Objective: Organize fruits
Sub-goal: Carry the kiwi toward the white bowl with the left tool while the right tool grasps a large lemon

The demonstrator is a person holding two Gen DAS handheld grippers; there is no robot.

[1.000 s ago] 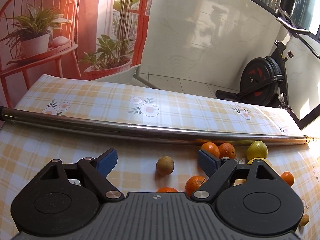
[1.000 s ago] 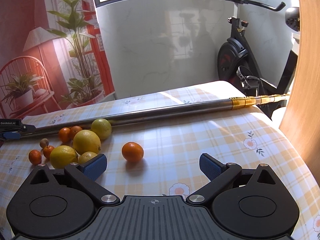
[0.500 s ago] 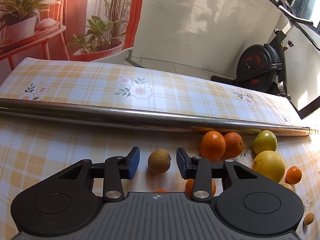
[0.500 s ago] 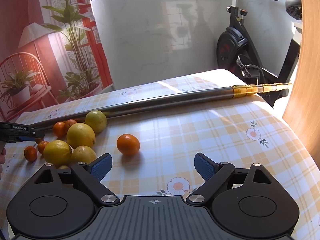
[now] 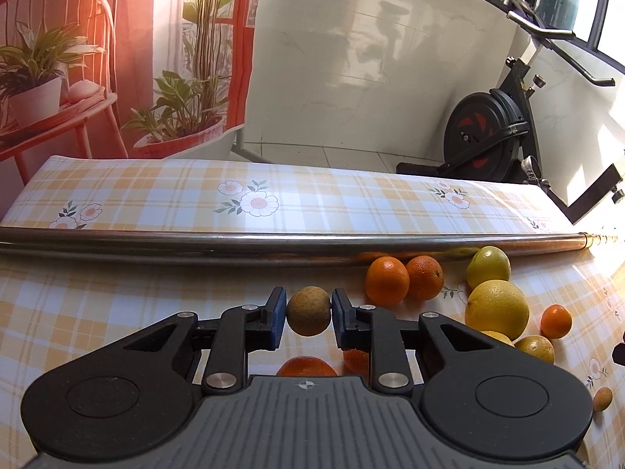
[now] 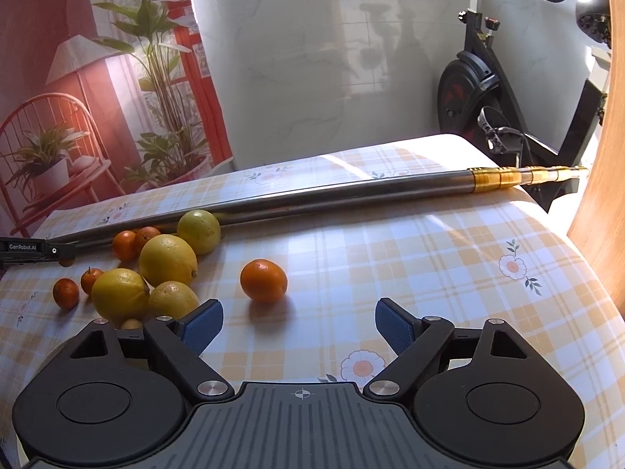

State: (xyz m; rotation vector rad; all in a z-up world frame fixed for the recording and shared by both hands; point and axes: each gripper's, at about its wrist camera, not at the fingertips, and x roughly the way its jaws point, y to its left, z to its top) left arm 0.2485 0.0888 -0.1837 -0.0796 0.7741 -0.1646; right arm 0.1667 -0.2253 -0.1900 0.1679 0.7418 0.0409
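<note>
My left gripper (image 5: 308, 314) is shut on a small brown round fruit (image 5: 308, 310), both blue pads touching its sides. Two oranges (image 5: 386, 280) lie to its right beside the steel pole (image 5: 273, 248), then a green-yellow citrus (image 5: 488, 267) and a big yellow lemon (image 5: 497, 308). Small tangerines (image 5: 306, 366) show under the fingers. My right gripper (image 6: 299, 324) is open above the cloth. A lone orange (image 6: 263, 280) lies just ahead of it to the left. The lemons (image 6: 168, 260) cluster further left, and the left gripper's finger (image 6: 31, 249) shows at that edge.
The checked floral tablecloth (image 6: 429, 273) covers the whole table. The long steel pole with a gold end (image 6: 508, 178) lies across the far half. An exercise bike (image 5: 492, 136) stands beyond the far right edge. A wooden panel (image 6: 609, 195) rises at the right.
My left gripper has moved in and shut on the brown fruit, which stood free between wide fingers a second ago. My right gripper has drifted slightly toward the lone orange, still open.
</note>
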